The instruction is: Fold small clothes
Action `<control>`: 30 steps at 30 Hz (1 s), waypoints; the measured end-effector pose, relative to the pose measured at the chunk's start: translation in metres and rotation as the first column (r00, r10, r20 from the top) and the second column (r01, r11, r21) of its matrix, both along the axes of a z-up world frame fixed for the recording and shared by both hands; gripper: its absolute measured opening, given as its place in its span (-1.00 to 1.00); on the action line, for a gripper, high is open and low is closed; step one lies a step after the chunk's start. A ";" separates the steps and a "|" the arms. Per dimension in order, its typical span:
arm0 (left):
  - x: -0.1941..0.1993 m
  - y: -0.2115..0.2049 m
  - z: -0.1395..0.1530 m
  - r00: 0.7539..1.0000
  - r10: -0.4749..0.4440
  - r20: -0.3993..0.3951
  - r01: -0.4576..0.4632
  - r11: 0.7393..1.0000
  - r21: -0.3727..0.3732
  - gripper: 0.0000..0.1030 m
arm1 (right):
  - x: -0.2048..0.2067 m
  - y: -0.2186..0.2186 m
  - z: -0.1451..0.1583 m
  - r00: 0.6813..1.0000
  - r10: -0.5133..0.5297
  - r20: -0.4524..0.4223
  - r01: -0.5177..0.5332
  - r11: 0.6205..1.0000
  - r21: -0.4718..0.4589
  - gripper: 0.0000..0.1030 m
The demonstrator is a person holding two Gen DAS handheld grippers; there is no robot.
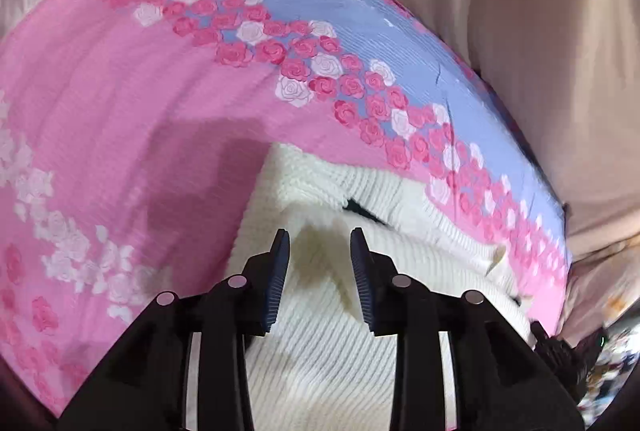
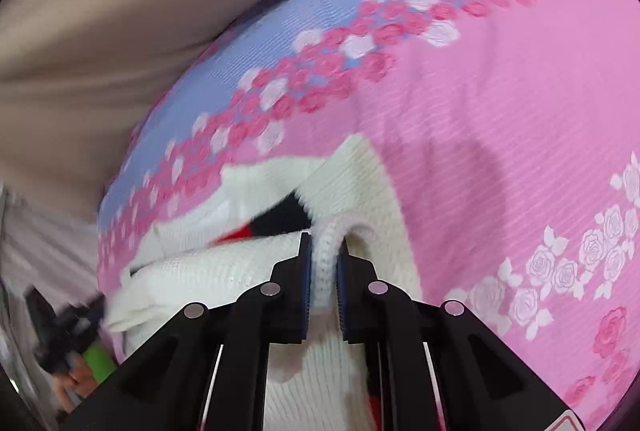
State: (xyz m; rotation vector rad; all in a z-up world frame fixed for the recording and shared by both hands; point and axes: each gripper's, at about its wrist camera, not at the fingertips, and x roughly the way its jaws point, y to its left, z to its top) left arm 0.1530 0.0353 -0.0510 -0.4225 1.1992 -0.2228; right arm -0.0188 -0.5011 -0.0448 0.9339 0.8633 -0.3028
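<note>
A small white knitted sweater [image 1: 320, 343] lies partly folded on a pink and blue rose-print bed cover [image 1: 120, 111]. My left gripper [image 1: 319, 243] is open just above the sweater, with a fold of knit rising between its fingers. In the right wrist view the sweater [image 2: 240, 271] shows black and red patches at its middle. My right gripper [image 2: 325, 255] is shut on a thick fold of the sweater's white knit edge. The left gripper also shows in the right wrist view [image 2: 60, 343], at the lower left, held by a hand.
The bed cover [image 2: 500, 111] spreads wide to the right of the sweater in the right wrist view. Beige curtain fabric [image 1: 520, 31] hangs beyond the bed's far edge and also shows in the right wrist view [image 2: 100, 11]. Blurred clutter [image 1: 608, 371] lies off the bed's corner.
</note>
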 end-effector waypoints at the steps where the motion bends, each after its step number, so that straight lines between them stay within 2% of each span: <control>1: -0.004 0.004 0.003 1.000 0.015 0.016 -0.014 1.000 -0.021 -0.32 | -0.011 0.001 0.011 0.998 -0.026 0.057 0.026 1.000 0.001 -0.71; 2: -0.013 0.008 0.009 0.999 0.028 0.041 -0.027 0.999 -0.033 -0.02 | -0.020 0.004 0.019 0.996 -0.029 0.082 0.031 0.999 -0.015 -0.58; 3: -0.022 0.011 0.019 0.996 0.034 0.078 -0.032 0.999 -0.028 0.25 | -0.030 0.008 0.028 0.995 -0.025 0.094 0.030 0.998 -0.047 -0.36; 5: -0.036 0.015 0.032 0.990 0.011 0.139 -0.011 1.000 -0.002 0.41 | -0.051 0.019 0.043 0.994 0.009 0.107 0.007 0.989 -0.148 -0.11; 6: -0.043 0.016 0.034 0.986 -0.033 0.165 0.028 0.999 0.030 0.49 | -0.059 0.029 0.046 0.995 0.037 0.088 -0.019 0.979 -0.203 -0.04; 9: -0.057 0.004 0.029 0.975 -0.122 0.186 0.104 0.989 0.103 0.55 | -0.076 0.050 0.034 0.993 0.110 0.037 -0.097 0.962 -0.256 0.04; 11: -0.056 -0.013 0.019 0.966 -0.202 0.160 0.178 0.972 0.153 0.55 | -0.056 0.061 0.013 0.981 0.192 -0.013 -0.189 0.947 -0.259 0.04; 13: -0.048 -0.038 0.006 0.952 -0.283 0.114 0.252 0.941 0.225 0.55 | -0.031 0.071 -0.004 0.963 0.264 -0.050 -0.268 0.930 -0.252 -0.01; 14: -0.037 -0.050 -0.002 0.947 -0.307 0.095 0.276 0.927 0.254 0.52 | -0.017 0.075 -0.010 0.950 0.307 -0.062 -0.313 0.921 -0.234 -0.05; 16: -0.015 -0.063 -0.007 0.949 -0.303 0.086 0.268 0.920 0.286 0.45 | 0.017 0.073 -0.018 0.926 0.365 -0.095 -0.377 0.897 -0.231 -0.19; 17: -0.003 -0.067 -0.007 0.951 -0.294 0.092 0.256 0.922 0.289 0.45 | 0.037 0.065 -0.022 0.925 0.363 -0.115 -0.381 0.891 -0.247 -0.20; 18: 0.014 -0.069 -0.007 0.959 -0.265 0.097 0.227 0.928 0.295 0.45 | 0.052 0.050 -0.023 0.940 0.314 -0.134 -0.340 0.901 -0.270 -0.26; 20: 0.037 -0.063 -0.006 0.976 -0.192 0.098 0.150 0.931 0.333 0.45 | 0.063 0.020 -0.021 0.974 0.184 -0.131 -0.214 0.938 -0.273 -0.29; 21: 0.046 -0.053 -0.001 0.983 -0.152 0.108 0.110 0.940 0.324 0.45 | 0.061 0.003 -0.013 0.988 0.104 -0.111 -0.129 0.959 -0.251 -0.30; 22: 0.047 -0.044 0.004 0.985 -0.131 0.115 0.091 0.950 0.299 0.45 | 0.053 -0.004 -0.004 0.994 0.067 -0.090 -0.087 0.965 -0.246 -0.27; 25: 0.023 -0.006 0.021 0.987 -0.110 0.121 0.085 0.977 0.195 0.52 | 0.010 0.001 0.015 0.997 0.050 -0.050 -0.062 0.962 -0.267 -0.14; 26: 0.009 0.004 0.022 0.987 -0.113 0.114 0.092 0.981 0.171 0.58 | -0.011 0.008 0.013 0.996 0.063 -0.069 -0.079 0.959 -0.272 -0.02; 27: -0.014 0.017 0.020 0.989 -0.116 0.094 0.102 0.984 0.145 0.62 | -0.034 0.018 0.008 0.993 0.074 -0.089 -0.095 0.958 -0.271 0.02; 30: -0.071 0.043 -0.002 0.995 -0.103 0.005 0.101 0.986 0.131 0.62 | -0.098 0.040 -0.024 0.985 0.071 -0.157 -0.102 0.975 -0.197 0.03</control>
